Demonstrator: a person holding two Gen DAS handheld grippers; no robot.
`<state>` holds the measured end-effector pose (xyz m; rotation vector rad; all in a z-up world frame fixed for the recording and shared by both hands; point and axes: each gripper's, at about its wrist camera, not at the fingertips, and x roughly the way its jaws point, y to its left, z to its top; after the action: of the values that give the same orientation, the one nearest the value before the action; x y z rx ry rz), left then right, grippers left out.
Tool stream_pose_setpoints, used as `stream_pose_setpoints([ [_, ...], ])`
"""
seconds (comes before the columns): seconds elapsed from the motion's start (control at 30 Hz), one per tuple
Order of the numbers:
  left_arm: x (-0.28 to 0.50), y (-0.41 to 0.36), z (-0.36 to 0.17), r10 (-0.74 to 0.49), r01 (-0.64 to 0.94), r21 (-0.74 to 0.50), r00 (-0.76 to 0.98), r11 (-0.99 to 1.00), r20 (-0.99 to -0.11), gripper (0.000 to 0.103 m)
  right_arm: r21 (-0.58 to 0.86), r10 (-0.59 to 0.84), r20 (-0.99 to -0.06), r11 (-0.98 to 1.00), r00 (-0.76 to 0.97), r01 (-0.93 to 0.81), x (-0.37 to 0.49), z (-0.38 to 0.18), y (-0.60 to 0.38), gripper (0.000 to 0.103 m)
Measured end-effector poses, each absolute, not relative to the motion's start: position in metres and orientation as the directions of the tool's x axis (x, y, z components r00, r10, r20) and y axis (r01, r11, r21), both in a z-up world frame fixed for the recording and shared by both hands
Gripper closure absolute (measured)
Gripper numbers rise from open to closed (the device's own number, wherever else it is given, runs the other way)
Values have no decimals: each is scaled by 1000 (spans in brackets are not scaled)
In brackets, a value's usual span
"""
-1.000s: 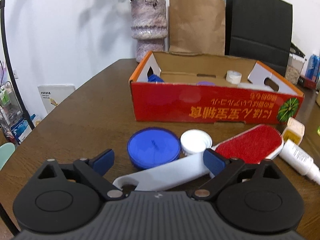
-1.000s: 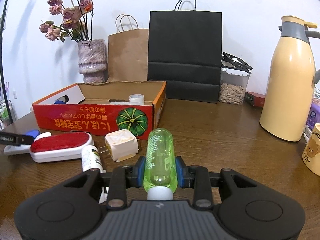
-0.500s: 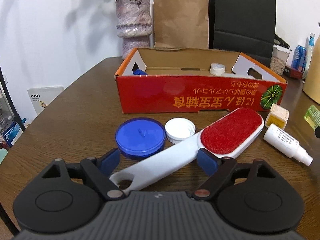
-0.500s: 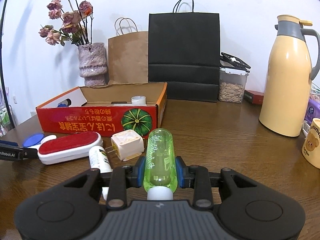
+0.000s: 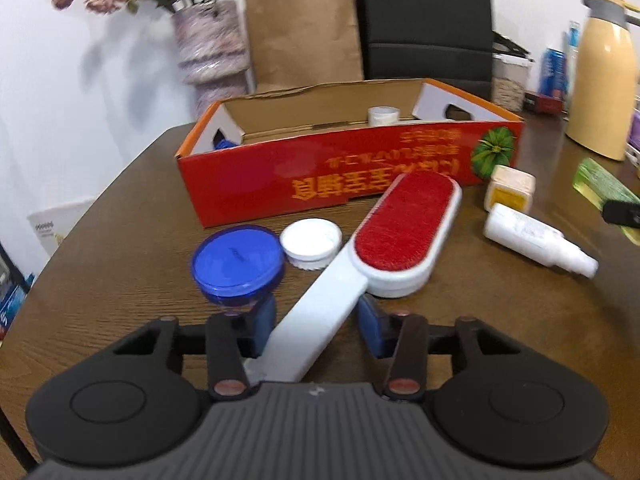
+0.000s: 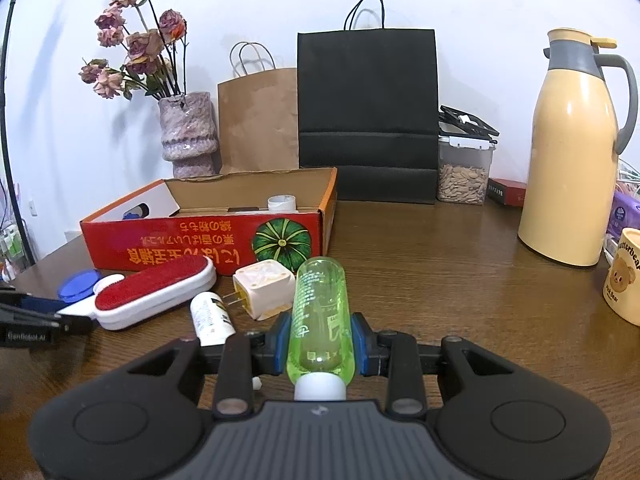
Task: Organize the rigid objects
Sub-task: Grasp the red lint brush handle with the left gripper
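Observation:
The jaws of my left gripper (image 5: 316, 320) are closing around the white handle of a lint brush (image 5: 404, 220) with a red pad, and both blue pads touch the handle. The brush lies slanted on the table in front of the red cardboard box (image 5: 340, 176). My right gripper (image 6: 320, 340) is shut on a green transparent bottle (image 6: 320, 304), its white cap toward the camera, held above the table to the right of the box (image 6: 200, 240). The brush (image 6: 154, 292) also shows at the left of the right wrist view.
A blue lid (image 5: 236, 260) and a white lid (image 5: 310, 238) lie left of the brush. A white tube bottle (image 5: 532, 236) and a plug adapter (image 5: 510, 188) lie to its right. A yellow thermos (image 6: 568, 160), a mug (image 6: 624, 276), paper bags and a vase stand behind.
The left gripper's jaws have come together from wide apart onto the brush handle, and the gripper has rolled and shifted. The right gripper keeps still with the green bottle.

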<state>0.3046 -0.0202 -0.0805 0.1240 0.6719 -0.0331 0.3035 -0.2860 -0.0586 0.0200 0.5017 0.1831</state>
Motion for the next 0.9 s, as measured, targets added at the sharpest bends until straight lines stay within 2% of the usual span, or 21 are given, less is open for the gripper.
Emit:
stream_pose_setpoints([
  [0.13, 295, -26, -80, -18, 104, 106, 789, 989, -614, 65, 66, 184, -473, 983, 862, -174, 301, -58, -285, 73],
  [0.3, 293, -33, -82, -33, 135, 119, 782, 984, -622, 67, 70, 189, -470, 982, 862, -177, 300, -57, -285, 72],
  [0.4, 297, -33, -82, -37, 133, 107, 777, 985, -628, 59, 71, 190, -470, 982, 862, -178, 300, -57, -285, 72],
  [0.53, 309, -34, -83, -53, 139, 87, 771, 986, -635, 59, 71, 189, -470, 982, 862, -177, 299, -57, -284, 72],
  [0.63, 311, -37, -83, -81, 162, 71, 770, 984, -633, 67, 72, 190, -469, 982, 863, -177, 299, -57, -284, 72],
  [0.9, 285, -50, -71, -106, 184, 93, 835, 979, -540, 73, 75, 193, -464, 981, 865, -179, 296, -56, -282, 72],
])
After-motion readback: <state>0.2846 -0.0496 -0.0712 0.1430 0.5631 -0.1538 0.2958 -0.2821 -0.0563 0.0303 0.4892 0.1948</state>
